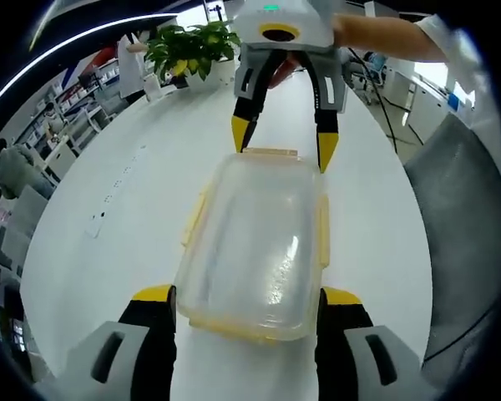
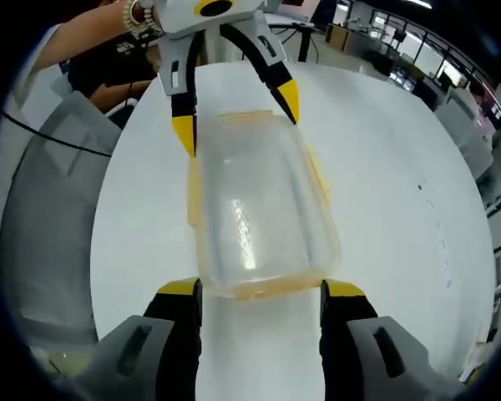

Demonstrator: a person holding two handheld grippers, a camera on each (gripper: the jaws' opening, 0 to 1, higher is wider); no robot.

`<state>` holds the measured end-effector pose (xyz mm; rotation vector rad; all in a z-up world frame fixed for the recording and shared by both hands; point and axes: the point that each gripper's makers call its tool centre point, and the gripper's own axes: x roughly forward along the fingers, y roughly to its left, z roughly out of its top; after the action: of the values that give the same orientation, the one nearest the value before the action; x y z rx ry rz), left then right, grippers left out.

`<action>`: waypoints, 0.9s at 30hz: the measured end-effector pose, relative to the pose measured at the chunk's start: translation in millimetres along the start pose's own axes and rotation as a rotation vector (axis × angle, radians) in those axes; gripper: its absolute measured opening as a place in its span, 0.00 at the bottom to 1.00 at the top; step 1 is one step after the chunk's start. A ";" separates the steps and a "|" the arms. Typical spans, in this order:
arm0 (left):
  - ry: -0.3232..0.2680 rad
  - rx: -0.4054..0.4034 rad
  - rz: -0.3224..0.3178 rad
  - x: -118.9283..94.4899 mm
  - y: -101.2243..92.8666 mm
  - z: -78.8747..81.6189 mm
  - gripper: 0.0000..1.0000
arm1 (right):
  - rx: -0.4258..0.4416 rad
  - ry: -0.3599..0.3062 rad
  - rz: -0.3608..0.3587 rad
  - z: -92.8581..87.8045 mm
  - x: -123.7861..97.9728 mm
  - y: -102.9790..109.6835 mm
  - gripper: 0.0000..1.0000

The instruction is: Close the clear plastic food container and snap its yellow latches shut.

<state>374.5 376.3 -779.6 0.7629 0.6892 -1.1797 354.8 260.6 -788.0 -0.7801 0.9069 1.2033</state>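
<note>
No lettering can be read on anything here. My left hand-held gripper point(image 1: 247, 302) stands wide open, its yellow-tipped jaws flanking the near end of the clear plastic food container point(image 1: 255, 238) on the white worktop point(image 1: 134, 209); whether they touch its walls is hard to tell. My right hand-held gripper point(image 2: 259, 299) is spread just as wide around the opposite end. The lid sits on; its yellow latches point(image 1: 324, 230) are too blurred to read as snapped or loose. Beyond, a potted plant point(image 1: 192, 46).
</note>
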 end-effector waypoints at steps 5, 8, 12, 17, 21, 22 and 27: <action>-0.018 0.001 -0.003 2.0 8.1 2.2 0.64 | 0.005 0.003 -0.002 -0.1 -0.9 -8.0 0.54; -0.026 0.000 -0.004 3.4 15.1 3.1 0.64 | 0.007 0.003 -0.003 0.6 -0.8 -14.7 0.54; -0.029 -0.003 -0.002 5.3 22.7 3.9 0.64 | 0.005 0.006 -0.004 3.7 1.3 -28.1 0.54; -0.028 0.000 0.002 7.8 32.3 5.1 0.64 | 0.004 0.004 -0.009 5.1 2.8 -37.3 0.54; -0.039 -0.002 0.012 10.7 39.6 6.9 0.65 | 0.003 0.007 -0.013 5.3 3.2 -46.4 0.54; -0.040 -0.002 0.013 11.0 41.1 7.2 0.65 | 0.002 0.008 -0.013 5.1 3.2 -46.5 0.54; -0.047 -0.002 0.012 13.4 48.9 8.7 0.65 | 0.001 0.007 -0.013 4.8 3.0 -49.9 0.54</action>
<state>425.8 371.7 -777.7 0.7345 0.6466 -1.1821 404.8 256.4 -787.1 -0.7895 0.9068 1.1892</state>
